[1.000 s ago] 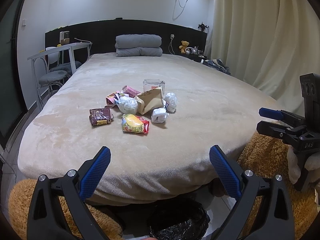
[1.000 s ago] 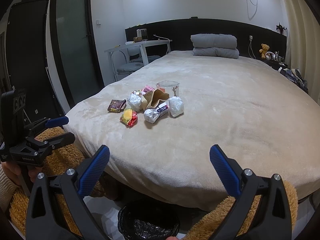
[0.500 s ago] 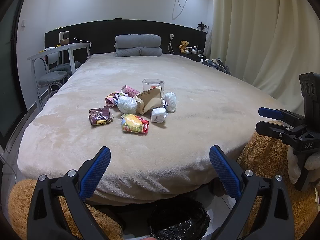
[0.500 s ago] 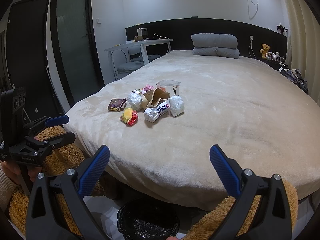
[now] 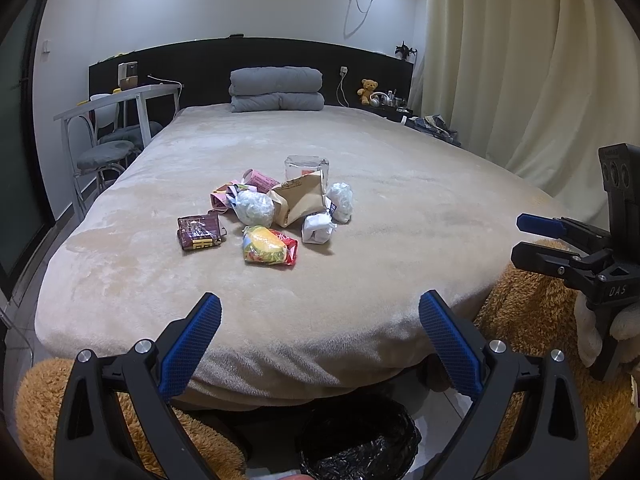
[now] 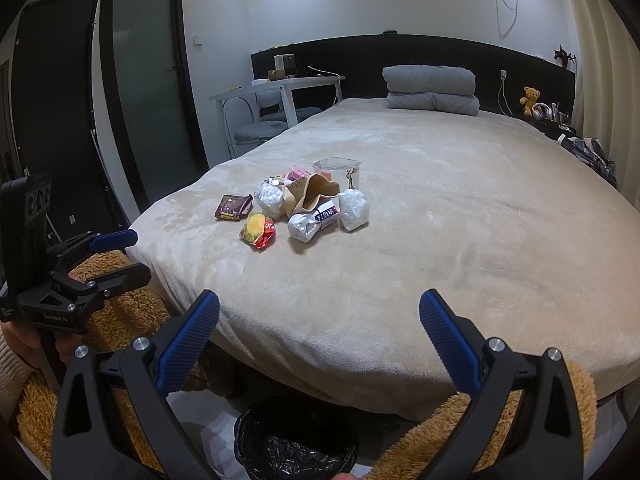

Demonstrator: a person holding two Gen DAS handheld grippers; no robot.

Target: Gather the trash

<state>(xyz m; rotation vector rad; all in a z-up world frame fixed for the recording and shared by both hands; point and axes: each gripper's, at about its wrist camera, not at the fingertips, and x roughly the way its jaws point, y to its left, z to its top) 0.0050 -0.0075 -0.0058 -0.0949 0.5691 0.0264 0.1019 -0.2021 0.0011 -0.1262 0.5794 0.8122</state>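
Note:
A heap of trash lies on the beige bed: a yellow-red snack bag, a dark brown wrapper, a brown paper bag, crumpled white wrappers, a clear plastic ball and a clear container. The same heap shows in the right wrist view, with the snack bag nearest. A bin with a black liner stands on the floor below the bed's foot. My left gripper and right gripper hang open and empty over the bed's near edge, well short of the heap.
Fuzzy brown rugs flank the bin. A folded grey duvet lies at the headboard. A white desk with chairs stands left of the bed, curtains at the right, a dark door on the far left.

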